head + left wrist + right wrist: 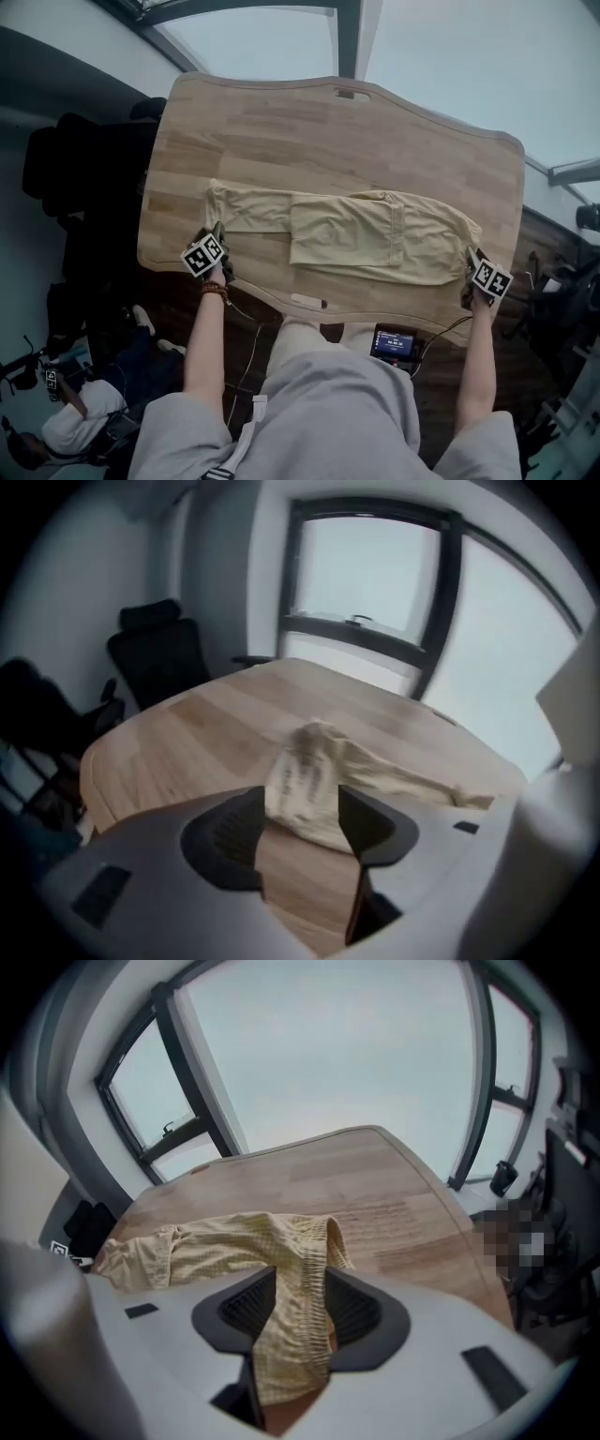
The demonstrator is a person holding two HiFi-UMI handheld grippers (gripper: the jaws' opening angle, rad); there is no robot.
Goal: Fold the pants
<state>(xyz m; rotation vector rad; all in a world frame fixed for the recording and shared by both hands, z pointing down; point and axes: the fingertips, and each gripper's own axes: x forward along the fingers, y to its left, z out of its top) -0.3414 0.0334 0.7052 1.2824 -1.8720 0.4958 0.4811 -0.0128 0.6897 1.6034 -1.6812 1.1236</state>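
Pale yellow pants (pixel 375 234) lie lengthwise across the wooden table (pixel 356 131), leg ends to the left and waistband to the right, with one part folded over the middle. My left gripper (pixel 217 231) is at the leg ends. In the left gripper view the jaws (pixel 300 813) stand open, and the bunched cuff (pixel 305 775) lies on the wood between their tips. My right gripper (pixel 472 260) is at the waistband end near the table's front edge. In the right gripper view its jaws (pixel 300 1307) are apart, with the elastic waistband (pixel 295 1288) draped loosely between them.
Black office chairs (pixel 84 169) stand off the table's left end. A person (pixel 75 422) sits low at the left. A small device with a lit screen (pixel 394 344) hangs by the table's near edge. Large windows lie beyond the far edge.
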